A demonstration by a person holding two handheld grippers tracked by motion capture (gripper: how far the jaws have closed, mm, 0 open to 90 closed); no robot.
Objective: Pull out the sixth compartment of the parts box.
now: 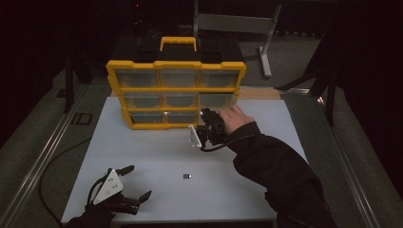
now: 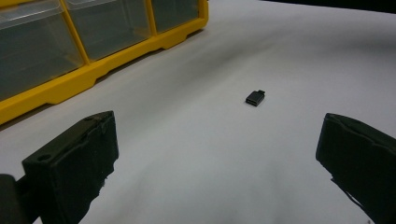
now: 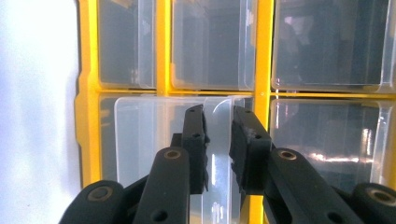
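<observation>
The right gripper (image 3: 218,140) has its jaws closed narrowly on the front lip of a clear plastic drawer (image 3: 154,140) of the yellow parts organizer (image 1: 176,92). In the high view this is the bottom right drawer, and in the right gripper view it already sits proud of its yellow frame, partly drawn out. The organizer stands upright at the far edge of the white table (image 1: 142,156), its other drawers flush in their slots.

The left gripper (image 1: 124,187) waits near the near left corner of the table, jaws spread wide and empty. A small black adapter (image 2: 255,98) lies alone on the bare surface between the two grippers, roughly mid-table and closer to the near edge; in the left gripper view it sits ahead of the open jaws, well apart from them.

By my reading, the drawer is being opened, and that is as far as the work has got: the adapter is not yet picked up, and dropping it in and shutting the drawer would still be left.

Room is generous. The table in front of the organizer is bare, so the drawer can slide toward the person freely, and the left gripper has an open path to the adapter.
</observation>
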